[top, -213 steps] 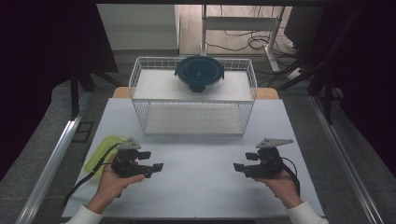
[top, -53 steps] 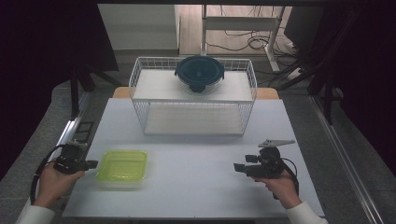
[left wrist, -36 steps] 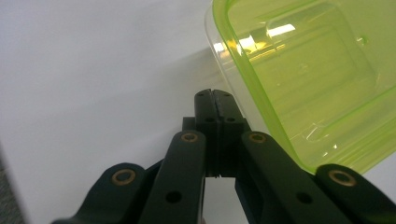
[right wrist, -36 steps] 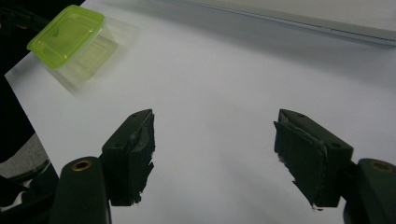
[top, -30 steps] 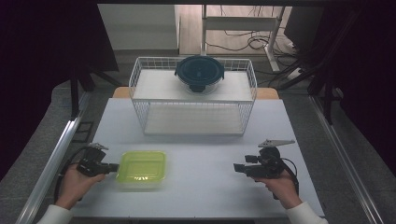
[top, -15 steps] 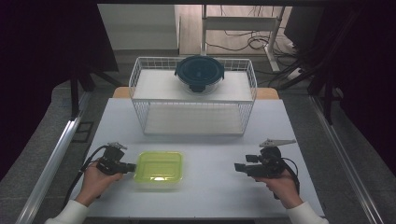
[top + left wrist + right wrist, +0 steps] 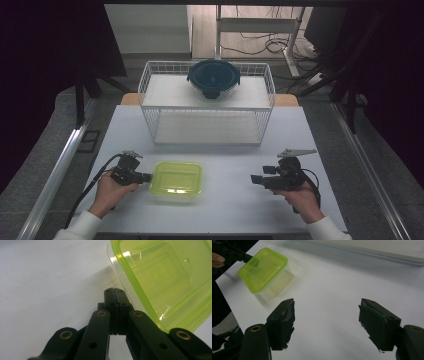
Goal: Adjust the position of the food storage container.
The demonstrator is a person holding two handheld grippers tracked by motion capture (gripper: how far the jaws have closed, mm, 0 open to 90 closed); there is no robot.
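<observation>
Near worktop's front-left: left tongs (image 7: 146, 177) closed tight, tips against green-lidded container (image 7: 176, 179). Front-right: right tongs (image 7: 256, 179) wide apart, holding nothing.

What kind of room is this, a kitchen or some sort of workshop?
Probably a lab or recording setup, not a kitchen: a bare white table, dark curtains around it, loose cables on the floor, and a person working handheld grippers.

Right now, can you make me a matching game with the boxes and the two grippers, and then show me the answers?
Things:
1. green-lidded container
2. dark round container
3. left gripper
4. right gripper

Places or states:
A. on top of the wire rack
B. fingers shut
C. fingers apart, nothing between them
D. on the white table, near the front

Pairs: 1-D, 2-A, 3-B, 4-C
</observation>
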